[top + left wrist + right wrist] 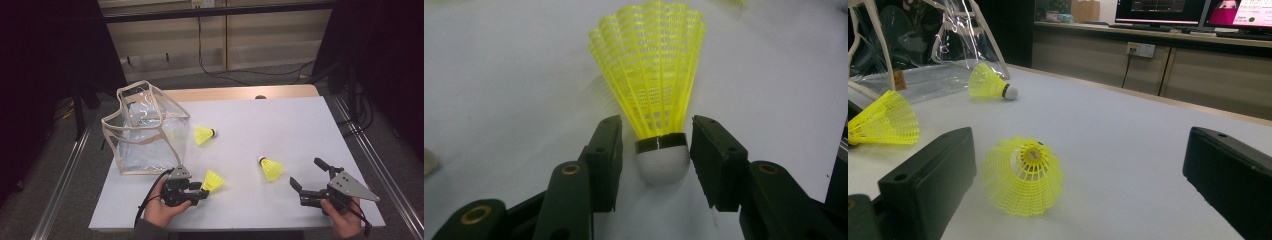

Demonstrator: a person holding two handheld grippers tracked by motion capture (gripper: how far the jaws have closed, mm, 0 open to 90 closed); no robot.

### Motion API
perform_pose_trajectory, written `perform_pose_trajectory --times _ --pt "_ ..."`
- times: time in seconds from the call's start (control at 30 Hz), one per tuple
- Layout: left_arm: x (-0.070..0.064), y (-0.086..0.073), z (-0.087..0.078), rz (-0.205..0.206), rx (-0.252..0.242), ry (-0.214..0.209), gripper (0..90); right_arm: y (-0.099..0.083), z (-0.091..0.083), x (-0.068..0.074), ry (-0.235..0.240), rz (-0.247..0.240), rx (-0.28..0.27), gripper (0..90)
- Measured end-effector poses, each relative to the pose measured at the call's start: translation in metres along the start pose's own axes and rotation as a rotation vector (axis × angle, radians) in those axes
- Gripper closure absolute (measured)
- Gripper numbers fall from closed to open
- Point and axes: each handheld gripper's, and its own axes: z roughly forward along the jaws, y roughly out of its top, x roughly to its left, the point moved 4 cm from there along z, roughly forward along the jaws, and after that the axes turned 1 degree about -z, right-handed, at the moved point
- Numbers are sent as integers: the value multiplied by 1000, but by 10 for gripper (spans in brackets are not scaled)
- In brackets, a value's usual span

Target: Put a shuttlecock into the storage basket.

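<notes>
Three yellow shuttlecocks lie on the white table [280,120]. In the left gripper view, the nearest shuttlecock [654,75] has its white cork between the jaws of my left gripper [657,127]. The jaws stand open, a narrow gap on each side of the cork. From above, that gripper [204,190] is at the front left with the shuttlecock [213,180] pointing away from it. My right gripper [306,172] is wide open at the front right. A second shuttlecock [271,169] [1023,175] lies just ahead of its jaws, apart from them. The third shuttlecock [204,134] [988,82] lies farther back.
A clear plastic bag [145,130] with beige trim stands open at the table's left, beside the third shuttlecock; it also appears in the right gripper view [923,45]. Cables run on the floor beyond the far table edge. Monitors sit on a counter [1158,35].
</notes>
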Motion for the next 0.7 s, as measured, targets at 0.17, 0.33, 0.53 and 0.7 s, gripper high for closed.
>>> perform_pose_trajectory --times 0.17,0.33,0.53,0.7 --pt "-1 0 1 -5 4 3 571 0 0 0 1 0 0 6" --pt "-1 0 3 -5 12 2 579 0 0 0 0 0 0 6" --pt "-1 0 4 -6 12 10 587 0 0 0 0 0 0 6" --pt "-1 0 6 -3 23 10 592 0 0 0 0 0 0 6"
